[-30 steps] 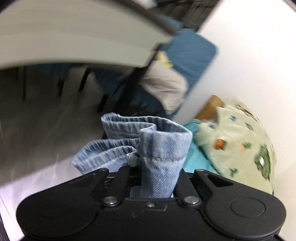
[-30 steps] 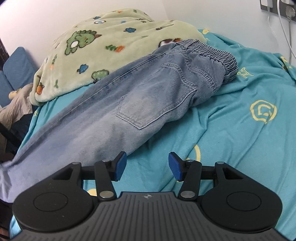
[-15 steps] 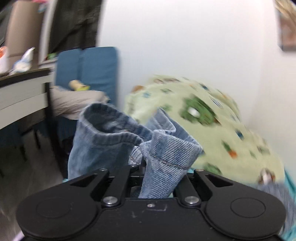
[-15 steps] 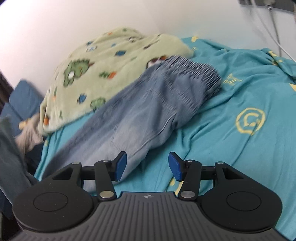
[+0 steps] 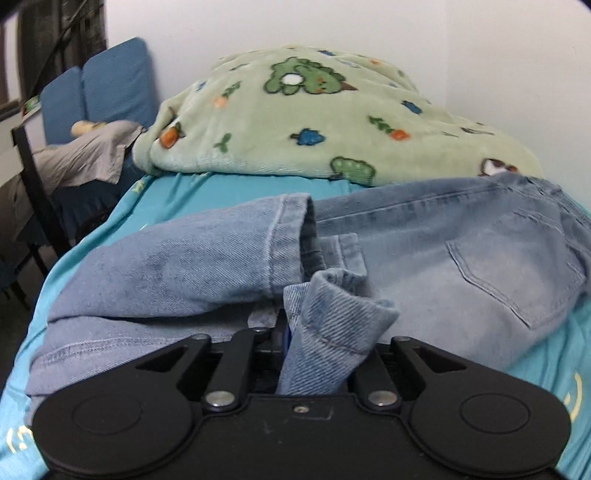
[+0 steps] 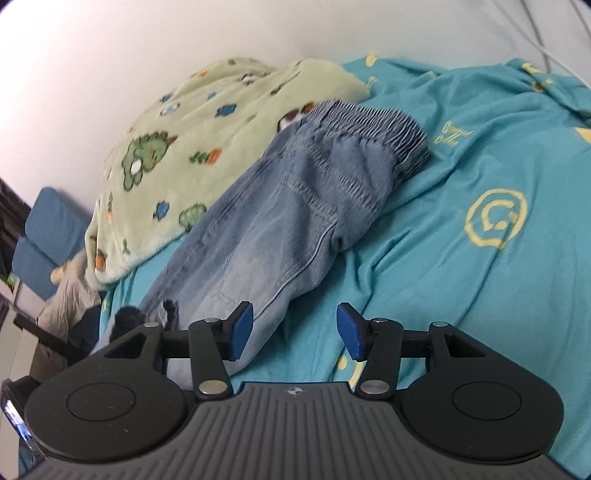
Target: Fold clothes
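Note:
Light blue jeans point(image 5: 461, 258) lie on the teal bed sheet point(image 6: 480, 184). In the left wrist view the leg ends are folded back over the upper legs, hems point(image 5: 291, 236) pointing toward the back pocket. My left gripper point(image 5: 314, 332) is shut on a bunched leg hem point(image 5: 332, 332), low over the jeans; its fingertips are hidden by denim. In the right wrist view the jeans point(image 6: 295, 206) run from the elastic waistband point(image 6: 369, 122) toward the lower left. My right gripper point(image 6: 295, 328) is open and empty, its left pad over the jeans' edge.
A green dinosaur-print blanket point(image 5: 314, 118) is heaped at the back against the white wall. A blue chair point(image 5: 99, 85) with grey clothing point(image 5: 81, 155) stands past the bed's left edge. White cables point(image 6: 546, 33) hang at the far right wall.
My left gripper swung up from beside the bed and carried the leg hems over onto the jeans. My right gripper shifted slightly forward and stayed open.

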The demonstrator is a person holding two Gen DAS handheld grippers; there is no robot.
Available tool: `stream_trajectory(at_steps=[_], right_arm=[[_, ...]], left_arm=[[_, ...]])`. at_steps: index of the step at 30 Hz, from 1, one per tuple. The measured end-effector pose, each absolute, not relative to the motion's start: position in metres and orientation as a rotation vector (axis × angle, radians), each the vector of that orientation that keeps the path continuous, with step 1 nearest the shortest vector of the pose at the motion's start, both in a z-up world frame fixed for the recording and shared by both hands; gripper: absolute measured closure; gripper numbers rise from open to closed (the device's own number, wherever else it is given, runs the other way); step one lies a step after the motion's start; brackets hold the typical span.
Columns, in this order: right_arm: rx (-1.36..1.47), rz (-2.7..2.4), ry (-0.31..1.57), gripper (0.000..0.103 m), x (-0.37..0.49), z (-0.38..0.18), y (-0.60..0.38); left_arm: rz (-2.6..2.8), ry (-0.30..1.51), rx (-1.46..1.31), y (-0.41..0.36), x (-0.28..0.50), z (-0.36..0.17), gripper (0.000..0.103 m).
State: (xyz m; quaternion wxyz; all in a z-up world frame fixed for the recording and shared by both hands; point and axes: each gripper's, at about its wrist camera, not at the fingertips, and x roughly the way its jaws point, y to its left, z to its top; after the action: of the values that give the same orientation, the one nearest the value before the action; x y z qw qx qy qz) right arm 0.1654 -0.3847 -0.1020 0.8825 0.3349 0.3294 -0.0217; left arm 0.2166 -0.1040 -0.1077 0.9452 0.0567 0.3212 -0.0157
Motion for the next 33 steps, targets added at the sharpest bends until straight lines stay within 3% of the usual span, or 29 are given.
stream_trajectory(at_steps=[5,8,16,27,33], right_arm=[[0.683,0.040,0.692,0.049,0.173,-0.105,-0.371],[0.650,0.099,0.679,0.049,0.175,-0.104,-0.357],[0.600,0.290,0.639,0.049,0.193,-0.102,-0.314],[0.683,0.418,0.696,0.050,0.276,-0.128,-0.277],[0.653,0.503,0.706,0.056,0.311,-0.136,-0.239]], left_arm=[[-0.164,0.677,0.073,-0.087,0.195,-0.086,0.067],[-0.200,0.666,0.096,-0.076,0.173,-0.072,0.059],[-0.146,0.682,0.047,-0.030,0.142,-0.065,0.056],[-0.042,0.708,-0.027,-0.010,0.172,-0.083,0.056],[-0.044,0.722,-0.014,-0.005,0.186,-0.097,0.056]])
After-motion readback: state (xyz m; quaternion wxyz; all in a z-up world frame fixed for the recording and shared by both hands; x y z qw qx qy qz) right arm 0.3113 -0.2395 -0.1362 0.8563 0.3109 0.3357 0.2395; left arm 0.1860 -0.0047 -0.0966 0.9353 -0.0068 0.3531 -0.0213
